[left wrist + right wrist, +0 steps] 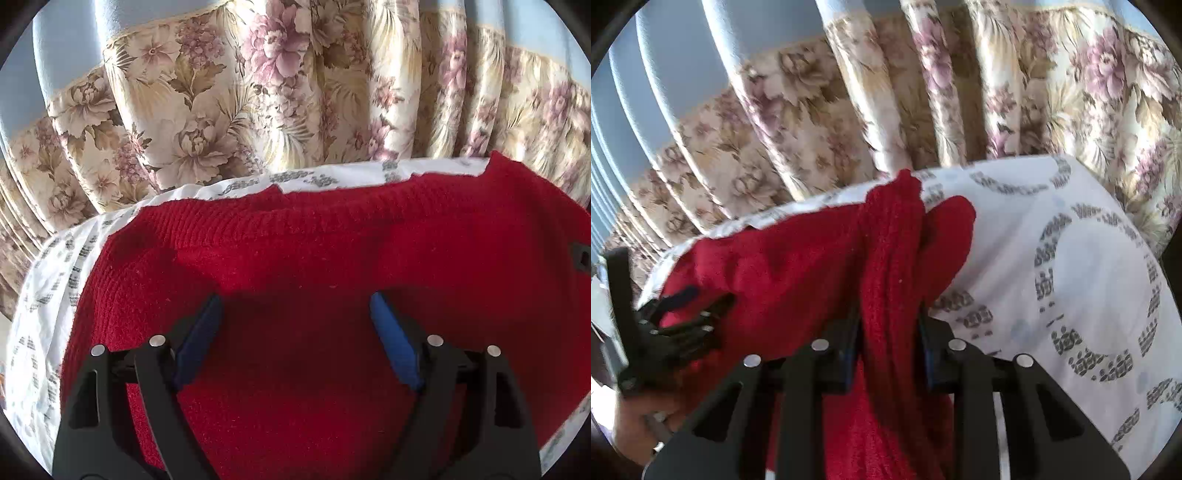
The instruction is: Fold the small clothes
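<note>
The red knitted garment lies spread over a white patterned cloth that covers the table, with a floral curtain hanging behind at 12 o'clock. The left hand-held gripper hovers over the middle of the knit with its blue pads spread wide, holding nothing; it looks placed there to steady or pin the body while the other side is worked. The right hand-held gripper is pressed together on a bunched strip of the same red fabric, which rises between its fingers toward 12 o'clock. That strip is probably a sleeve or side edge, lifted so it can be carried across the body as a fold. From the right wrist view, the left tool sits at 9 o'clock on the garment.
</note>
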A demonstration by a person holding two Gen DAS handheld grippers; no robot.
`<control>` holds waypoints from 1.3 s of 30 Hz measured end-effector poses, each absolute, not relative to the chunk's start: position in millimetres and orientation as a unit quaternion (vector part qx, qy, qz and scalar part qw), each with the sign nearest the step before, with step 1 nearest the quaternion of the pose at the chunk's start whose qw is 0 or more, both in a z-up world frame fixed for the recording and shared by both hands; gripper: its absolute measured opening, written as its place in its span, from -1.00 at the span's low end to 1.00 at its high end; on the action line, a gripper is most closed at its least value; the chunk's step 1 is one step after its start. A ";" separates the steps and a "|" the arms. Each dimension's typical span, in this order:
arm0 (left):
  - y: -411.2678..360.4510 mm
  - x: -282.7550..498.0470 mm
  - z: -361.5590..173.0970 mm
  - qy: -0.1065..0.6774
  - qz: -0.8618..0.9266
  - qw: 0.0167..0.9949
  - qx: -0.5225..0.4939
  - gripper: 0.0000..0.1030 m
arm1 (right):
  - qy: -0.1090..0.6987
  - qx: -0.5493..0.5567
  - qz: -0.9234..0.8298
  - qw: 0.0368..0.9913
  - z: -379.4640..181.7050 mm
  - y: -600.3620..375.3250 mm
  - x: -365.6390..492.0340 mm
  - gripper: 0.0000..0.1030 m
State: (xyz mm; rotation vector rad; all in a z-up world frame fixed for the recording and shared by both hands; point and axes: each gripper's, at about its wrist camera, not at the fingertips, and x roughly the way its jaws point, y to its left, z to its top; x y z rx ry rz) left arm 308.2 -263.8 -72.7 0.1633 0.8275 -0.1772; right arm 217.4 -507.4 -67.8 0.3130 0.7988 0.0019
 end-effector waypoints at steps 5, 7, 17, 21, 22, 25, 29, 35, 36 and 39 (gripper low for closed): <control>-279.8 298.1 -62.0 0.388 -0.133 0.910 0.059 0.52 | 0.377 0.132 0.003 0.917 -45.1 -495.7 220.4 -0.49; -290.7 299.7 -68.6 0.393 -0.124 0.908 0.081 0.52 | 0.377 0.125 0.003 0.918 -43.1 -490.3 221.3 -0.49; -286.3 310.6 -74.1 0.415 -0.123 0.899 0.068 0.58 | 0.353 0.184 0.066 0.915 -4.9 -472.6 219.0 -0.55; -261.3 304.4 -50.2 0.389 -0.110 0.912 0.068 0.62 | 0.347 0.187 0.063 0.917 7.0 -450.4 225.1 -0.58; -247.4 304.8 -43.7 0.386 -0.104 0.915 0.064 0.62 | 0.345 0.190 0.062 0.917 9.9 -442.5 226.9 -0.59; -204.6 308.7 -28.0 0.376 -0.077 0.922 0.055 0.62 | 0.334 0.194 0.065 0.920 17.1 -415.9 232.4 -0.61; -137.0 308.1 -6.4 0.355 -0.035 0.933 0.041 0.62 | 0.325 0.211 0.072 0.919 18.0 -372.2 245.7 -0.63; -57.3 306.4 0.3 0.358 -0.011 0.934 -0.005 0.63 | 0.336 0.234 0.097 0.907 1.5 -290.3 272.4 -0.65; -48.6 306.1 -0.8 0.360 -0.007 0.933 -0.010 0.63 | 0.341 0.234 0.101 0.905 -1.8 -280.0 275.5 -0.65; -21.7 303.9 -9.8 0.368 0.003 0.929 -0.030 0.63 | 0.357 0.222 0.123 0.899 -17.5 -238.1 282.8 -0.67</control>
